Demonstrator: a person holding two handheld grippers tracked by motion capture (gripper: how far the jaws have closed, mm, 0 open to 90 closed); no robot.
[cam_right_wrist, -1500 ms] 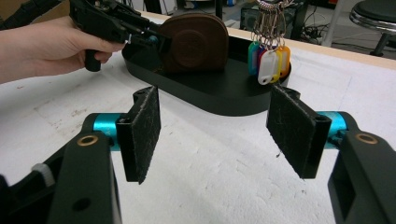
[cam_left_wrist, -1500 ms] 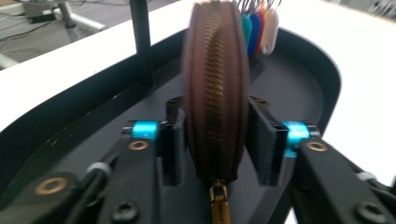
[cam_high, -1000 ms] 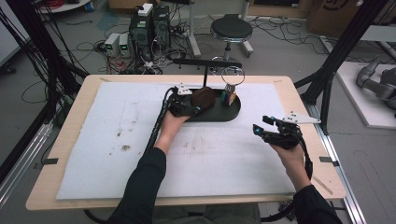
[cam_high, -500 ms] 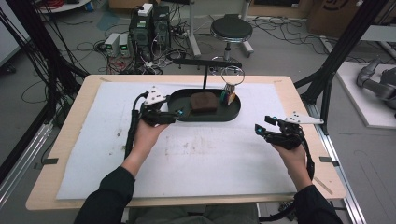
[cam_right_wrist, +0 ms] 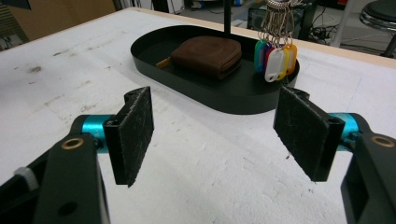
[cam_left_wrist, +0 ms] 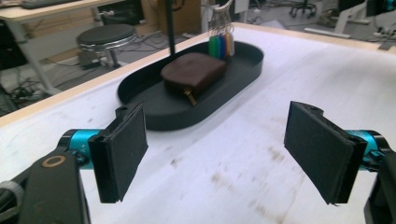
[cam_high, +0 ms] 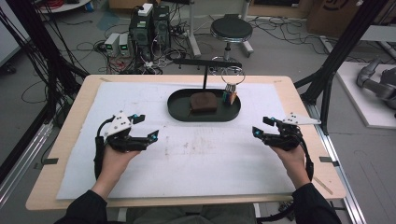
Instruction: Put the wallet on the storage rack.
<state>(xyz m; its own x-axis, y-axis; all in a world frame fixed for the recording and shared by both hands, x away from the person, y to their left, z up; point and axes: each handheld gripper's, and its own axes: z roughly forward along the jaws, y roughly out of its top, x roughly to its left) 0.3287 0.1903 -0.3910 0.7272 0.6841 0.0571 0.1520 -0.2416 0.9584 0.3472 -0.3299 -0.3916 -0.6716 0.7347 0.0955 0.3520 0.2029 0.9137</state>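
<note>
A: Where's everything on the table (cam_high: 299, 100)?
B: The tray (cam_high: 177, 109) sits far centre, the wallet (cam_high: 203, 102) lying inside it with the key tags (cam_high: 229, 96) hanging at its right end.
A: And the tongs?
B: Left tongs (cam_high: 142, 127) near left, right tongs (cam_high: 261, 126) near right, both well apart from the tray. Each has just been opening; jaws wide, nothing between them.

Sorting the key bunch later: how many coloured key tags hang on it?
4 visible key tags at the tray's end beside the brown pouch: green, blue, white, orange. Others may hang hidden behind them.
</note>
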